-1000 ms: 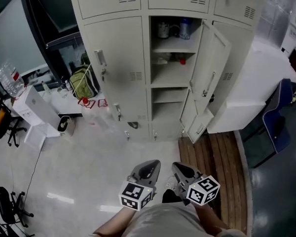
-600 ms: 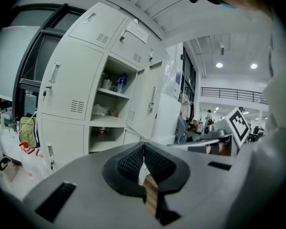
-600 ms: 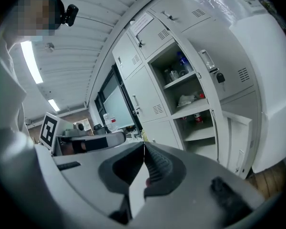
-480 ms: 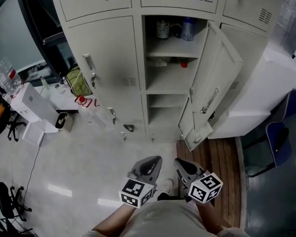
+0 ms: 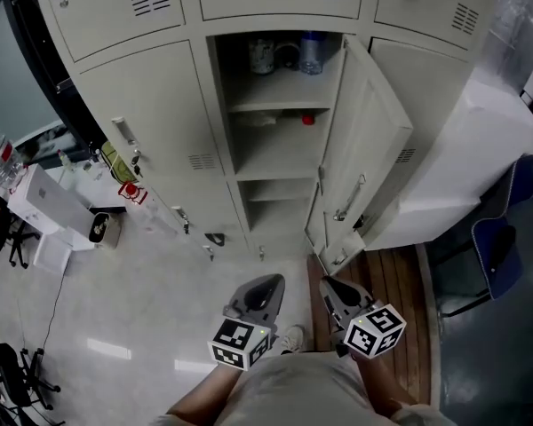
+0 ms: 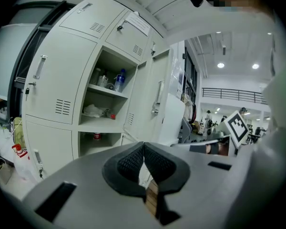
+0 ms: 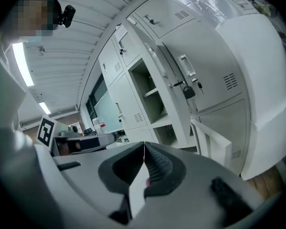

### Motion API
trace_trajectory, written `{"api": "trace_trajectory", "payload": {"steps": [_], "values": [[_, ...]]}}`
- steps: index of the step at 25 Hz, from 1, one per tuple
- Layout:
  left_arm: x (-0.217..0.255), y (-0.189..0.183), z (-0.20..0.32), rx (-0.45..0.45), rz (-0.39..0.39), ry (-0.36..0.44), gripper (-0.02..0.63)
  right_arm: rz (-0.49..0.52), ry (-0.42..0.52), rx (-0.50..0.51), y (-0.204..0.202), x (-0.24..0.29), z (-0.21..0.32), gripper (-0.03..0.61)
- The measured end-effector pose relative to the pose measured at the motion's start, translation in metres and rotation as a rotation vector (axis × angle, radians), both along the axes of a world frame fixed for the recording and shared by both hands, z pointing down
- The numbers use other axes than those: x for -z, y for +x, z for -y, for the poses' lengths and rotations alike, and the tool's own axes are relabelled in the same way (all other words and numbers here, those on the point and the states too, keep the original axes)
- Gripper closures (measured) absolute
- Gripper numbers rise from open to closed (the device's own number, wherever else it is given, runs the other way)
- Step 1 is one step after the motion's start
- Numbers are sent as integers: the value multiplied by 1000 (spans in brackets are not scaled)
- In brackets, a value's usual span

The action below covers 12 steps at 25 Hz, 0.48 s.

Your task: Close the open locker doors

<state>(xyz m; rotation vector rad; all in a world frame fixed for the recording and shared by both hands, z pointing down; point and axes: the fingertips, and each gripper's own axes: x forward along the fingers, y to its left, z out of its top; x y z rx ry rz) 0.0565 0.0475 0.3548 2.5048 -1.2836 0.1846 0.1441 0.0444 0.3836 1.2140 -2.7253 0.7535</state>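
Tall locker door ajar, swung out at right of middle bay. Small lower door beneath it also open, near floor. Bay shelves hold bottle and mug. Left gripper and right gripper held low by person's waist, well short of doors, likely approach stance. Both jaw pairs pressed together, nothing between. Paper label on upper locker unreadable; no brand legible.

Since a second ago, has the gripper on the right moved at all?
Yes. The right gripper has come forward toward the lockers: the floor gap between its tip and the open lower door has shrunk. Its jaws are together, holding nothing.
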Motion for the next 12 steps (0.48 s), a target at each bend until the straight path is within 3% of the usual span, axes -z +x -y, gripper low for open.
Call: {"api": "trace_trajectory", "payload": {"steps": [12], "values": [[-10, 18, 32, 45, 24, -25, 598, -5, 24, -42, 61, -6, 54, 551]]}}
